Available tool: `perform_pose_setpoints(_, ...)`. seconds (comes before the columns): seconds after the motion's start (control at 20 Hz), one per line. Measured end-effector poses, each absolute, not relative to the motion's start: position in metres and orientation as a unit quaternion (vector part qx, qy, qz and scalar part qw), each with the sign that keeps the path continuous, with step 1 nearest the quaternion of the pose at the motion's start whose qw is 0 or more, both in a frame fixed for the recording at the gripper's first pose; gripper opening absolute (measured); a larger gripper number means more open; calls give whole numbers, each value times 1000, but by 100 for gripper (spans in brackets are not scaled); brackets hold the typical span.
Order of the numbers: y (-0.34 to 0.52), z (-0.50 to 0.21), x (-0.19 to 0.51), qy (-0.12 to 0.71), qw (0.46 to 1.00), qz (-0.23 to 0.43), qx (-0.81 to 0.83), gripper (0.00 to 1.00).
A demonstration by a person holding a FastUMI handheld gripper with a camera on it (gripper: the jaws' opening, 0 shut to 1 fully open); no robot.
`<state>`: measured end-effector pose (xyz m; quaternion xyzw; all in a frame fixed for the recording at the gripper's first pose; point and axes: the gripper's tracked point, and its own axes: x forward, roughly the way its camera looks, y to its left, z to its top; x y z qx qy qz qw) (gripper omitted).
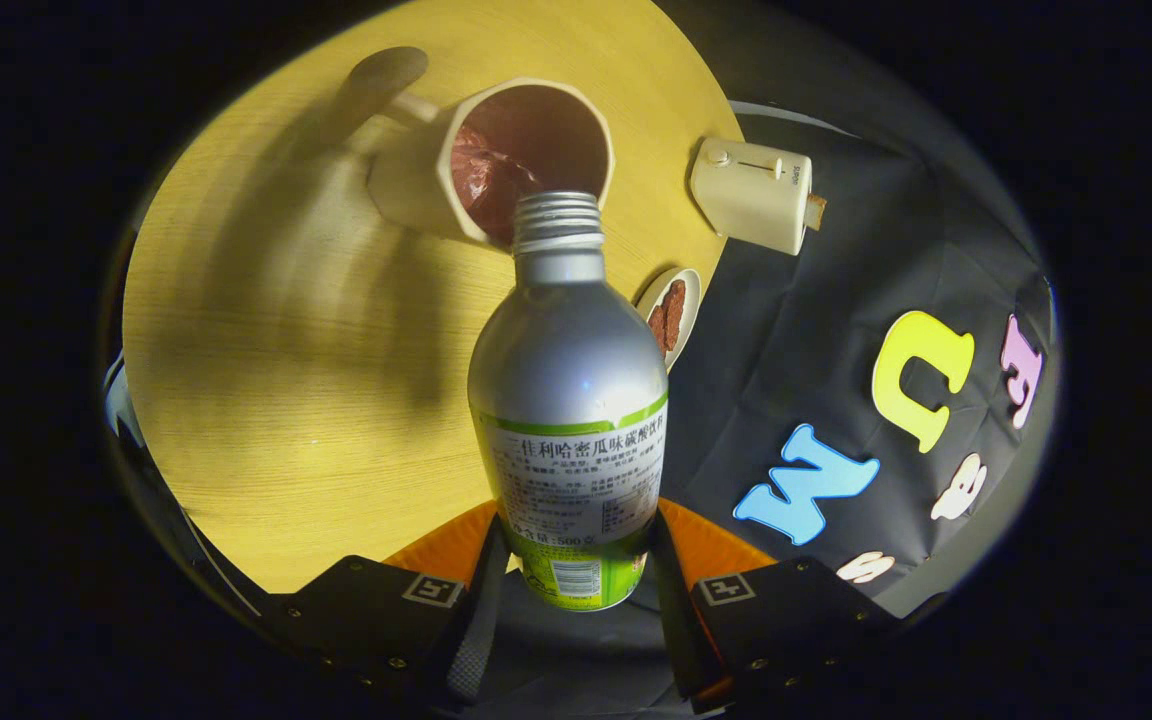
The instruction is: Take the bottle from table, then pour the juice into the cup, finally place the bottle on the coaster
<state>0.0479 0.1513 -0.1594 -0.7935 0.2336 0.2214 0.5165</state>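
Tongs (576,560) clamp the base of a silver aluminium bottle (568,400) with green label, tipped so its uncapped threaded neck sits over the cream ceramic cup (416,185) on the round yellow wooden tabletop (286,380), evidently for pouring.

A round table (286,400) with a pale yellow wood-grain top fills the scene from 12 o'clock round to 8 o'clock. Light falls unevenly on it, leaving soft banded shadows across the middle. From 1 to 5 o'clock hangs the booth's wall (816,330) of black cloth, lightly creased.
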Motion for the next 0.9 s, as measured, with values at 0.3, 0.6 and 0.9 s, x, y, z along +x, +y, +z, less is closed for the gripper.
perform_pose_setpoints(0.3, 149, -149, 50, 230, 498, 216, -808, 70)
perform_pose_setpoints(0.6, 153, -144, 52, 224, 482, 218, -819, 70)
perform_pose_setpoints(0.9, 150, -137, 51, 226, 471, 212, -826, 70)
